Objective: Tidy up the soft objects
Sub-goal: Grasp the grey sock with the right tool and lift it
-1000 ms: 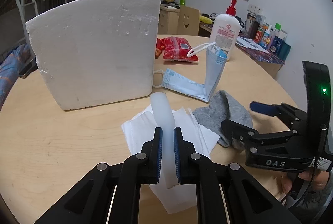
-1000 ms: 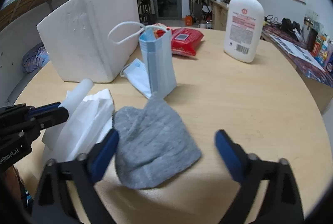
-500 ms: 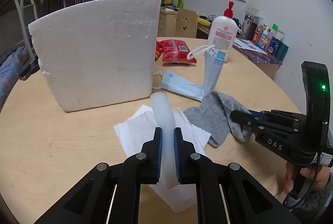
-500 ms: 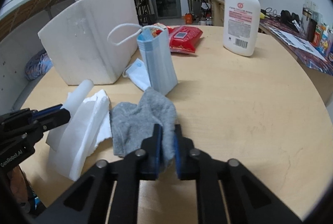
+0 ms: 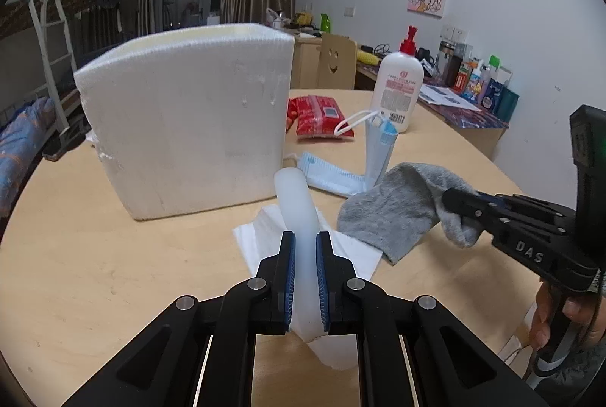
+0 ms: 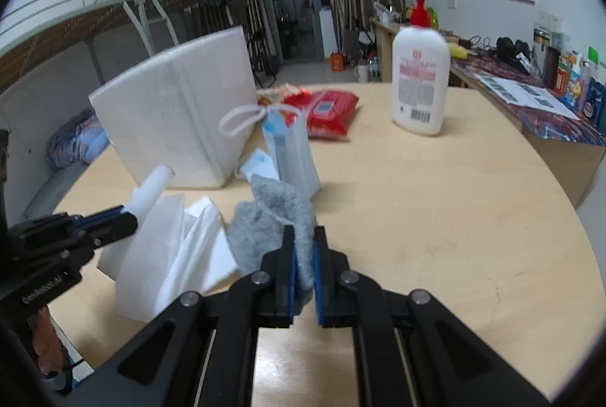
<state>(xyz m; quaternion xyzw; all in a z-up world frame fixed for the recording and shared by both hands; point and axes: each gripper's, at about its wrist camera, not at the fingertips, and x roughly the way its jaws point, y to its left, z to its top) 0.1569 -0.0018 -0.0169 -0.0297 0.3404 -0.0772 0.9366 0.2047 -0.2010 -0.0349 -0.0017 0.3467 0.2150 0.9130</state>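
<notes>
My left gripper [image 5: 303, 248] clamps pale translucent soft tube [image 5: 295, 195] over white tissue sheets [image 5: 261, 233]. My right gripper [image 6: 303, 248], jaws just closed, pinches crumpled grey sock [image 6: 265, 217], part lifted off round wooden table [image 6: 454, 217]. Ahead: blue face masks [image 6: 291, 157] (one upright), white foam box [image 5: 189, 119] beside them. Behind: red wipes packet [image 6: 329, 111], white pump bottle [image 6: 420, 81].

lotion bottle [image 6: 419, 81]: upright, far table side | red wipes pack [image 6: 328, 111]: flat, beside foam box [image 5: 189, 115]
</notes>
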